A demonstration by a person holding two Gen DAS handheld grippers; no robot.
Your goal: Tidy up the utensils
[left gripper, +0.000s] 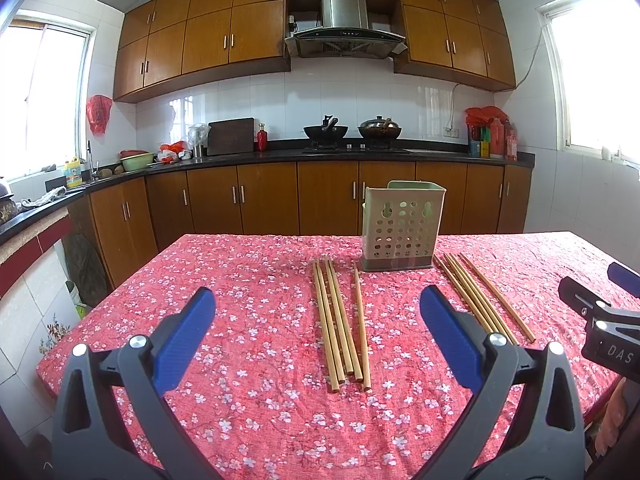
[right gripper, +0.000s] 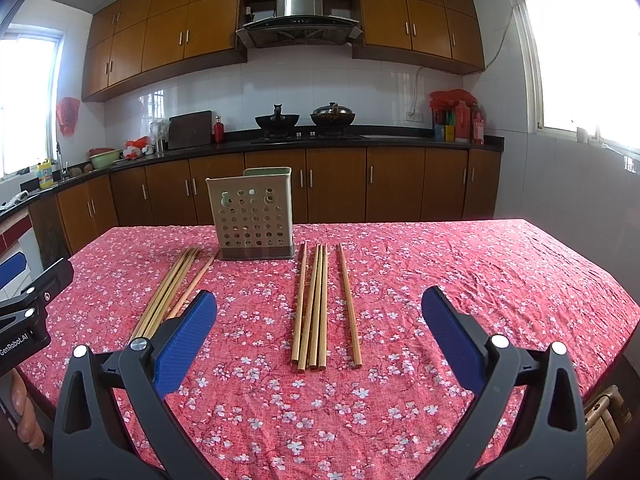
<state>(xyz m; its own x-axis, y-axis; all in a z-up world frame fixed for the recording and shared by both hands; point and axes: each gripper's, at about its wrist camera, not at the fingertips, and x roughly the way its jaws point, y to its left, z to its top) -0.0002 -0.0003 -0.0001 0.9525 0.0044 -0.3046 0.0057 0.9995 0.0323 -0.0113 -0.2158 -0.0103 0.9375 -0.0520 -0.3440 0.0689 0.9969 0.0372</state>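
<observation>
Nothing is stowed yet: two chopstick groups (left gripper: 340, 320) (left gripper: 480, 296) lie at the holder's (left gripper: 400, 228) seven and five o'clock; both tools (left gripper: 316, 340) (right gripper: 318, 340) are held open, empty.

On the table (left gripper: 240, 264) the utensil holder (left gripper: 402, 226) stands well ahead of both pairs of fingers. In the left wrist view, one chopstick bundle (left gripper: 340, 320) lies between the left gripper (left gripper: 318, 336) fingers, short of the holder. The other chopstick bundle (right gripper: 316, 304) lies between the right gripper (right gripper: 320, 336) fingers, just right of the holder's base.
</observation>
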